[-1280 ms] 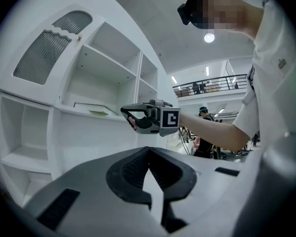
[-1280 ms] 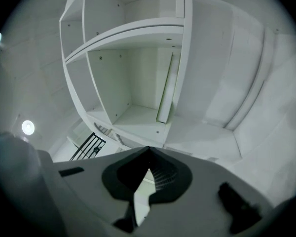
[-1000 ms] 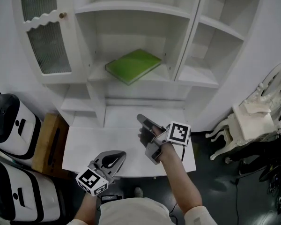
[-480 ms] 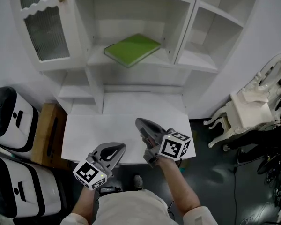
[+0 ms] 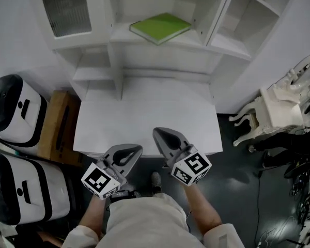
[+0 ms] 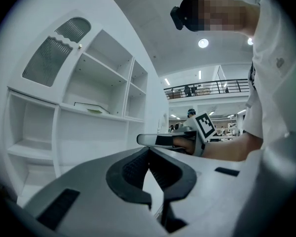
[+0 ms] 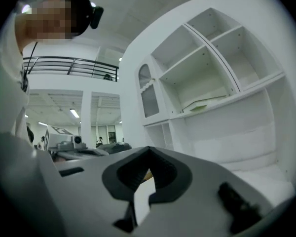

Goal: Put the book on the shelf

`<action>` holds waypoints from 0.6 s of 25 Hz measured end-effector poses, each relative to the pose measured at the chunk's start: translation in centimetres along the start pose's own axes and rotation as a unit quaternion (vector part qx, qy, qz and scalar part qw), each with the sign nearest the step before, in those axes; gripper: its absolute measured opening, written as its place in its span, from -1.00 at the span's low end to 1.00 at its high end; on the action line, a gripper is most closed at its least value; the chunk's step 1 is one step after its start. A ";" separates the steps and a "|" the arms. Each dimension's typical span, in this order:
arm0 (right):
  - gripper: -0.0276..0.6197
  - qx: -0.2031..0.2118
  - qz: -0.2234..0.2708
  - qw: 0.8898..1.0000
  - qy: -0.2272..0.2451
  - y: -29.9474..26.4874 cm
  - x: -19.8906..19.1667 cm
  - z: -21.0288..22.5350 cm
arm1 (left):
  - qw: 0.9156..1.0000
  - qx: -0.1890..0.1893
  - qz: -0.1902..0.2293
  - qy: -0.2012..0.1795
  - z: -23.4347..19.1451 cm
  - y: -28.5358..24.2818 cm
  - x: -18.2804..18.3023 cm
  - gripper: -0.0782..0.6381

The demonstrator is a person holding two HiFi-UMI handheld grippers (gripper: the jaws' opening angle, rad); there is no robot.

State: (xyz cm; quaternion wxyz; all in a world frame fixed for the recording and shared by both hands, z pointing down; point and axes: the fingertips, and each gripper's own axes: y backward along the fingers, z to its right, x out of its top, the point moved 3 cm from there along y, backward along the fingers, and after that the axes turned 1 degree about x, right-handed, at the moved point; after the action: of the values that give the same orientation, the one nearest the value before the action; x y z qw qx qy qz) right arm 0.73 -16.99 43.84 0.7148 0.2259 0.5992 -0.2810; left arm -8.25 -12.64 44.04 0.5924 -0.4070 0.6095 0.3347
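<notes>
A green book [image 5: 161, 27] lies flat on the middle shelf [image 5: 144, 40] of the white cabinet; it shows as a thin slab [image 6: 91, 108] in the left gripper view and as a green-edged slab [image 7: 201, 105] in the right gripper view. Both grippers hang low over the near edge of the white desk [image 5: 144, 123], far from the book. My left gripper [image 5: 128, 150] is shut and holds nothing. My right gripper [image 5: 161, 136] is shut too, empty, just right of the left one. Each gripper's jaw tips meet in its own view [image 6: 148, 149] [image 7: 148, 149].
Two white and black machines [image 5: 13, 112] stand on the left beside a wooden box [image 5: 54, 128]. A white ornate chair [image 5: 279, 107] stands at the right. The cabinet has a glazed door [image 5: 67, 9] at upper left and open compartments [image 5: 248, 14] at the right.
Both grippers have drawn back from the desk toward the person's body, the right one most. The head view has tilted down, so the cabinet and book sit higher in the frame.
</notes>
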 end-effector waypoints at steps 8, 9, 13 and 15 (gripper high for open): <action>-0.88 -0.016 -0.023 0.999 0.036 1.5 -4.6 -7.6 | 1.000 0.004 -0.007 0.009 2.1 5.6 -2.1 -0.76; -0.88 -0.016 -0.025 0.999 0.039 1.6 -5.0 -8.4 | 1.000 0.003 -0.006 0.009 2.4 6.1 -2.3 -0.76; -0.88 -0.014 -0.035 0.998 0.057 2.2 -5.8 -11.0 | 1.000 -0.001 -0.003 0.014 3.4 7.9 -3.1 -0.76; -0.88 -0.011 -0.042 0.997 0.071 2.5 -5.9 -11.9 | 1.000 -0.001 0.001 0.016 3.8 8.3 -3.2 -0.76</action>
State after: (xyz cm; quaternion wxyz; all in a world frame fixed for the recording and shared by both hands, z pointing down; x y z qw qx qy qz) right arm -7.04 -6.49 47.50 0.6602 0.2122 0.6608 -0.2871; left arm -14.08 -5.22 46.37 0.5818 -0.4122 0.6187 0.3299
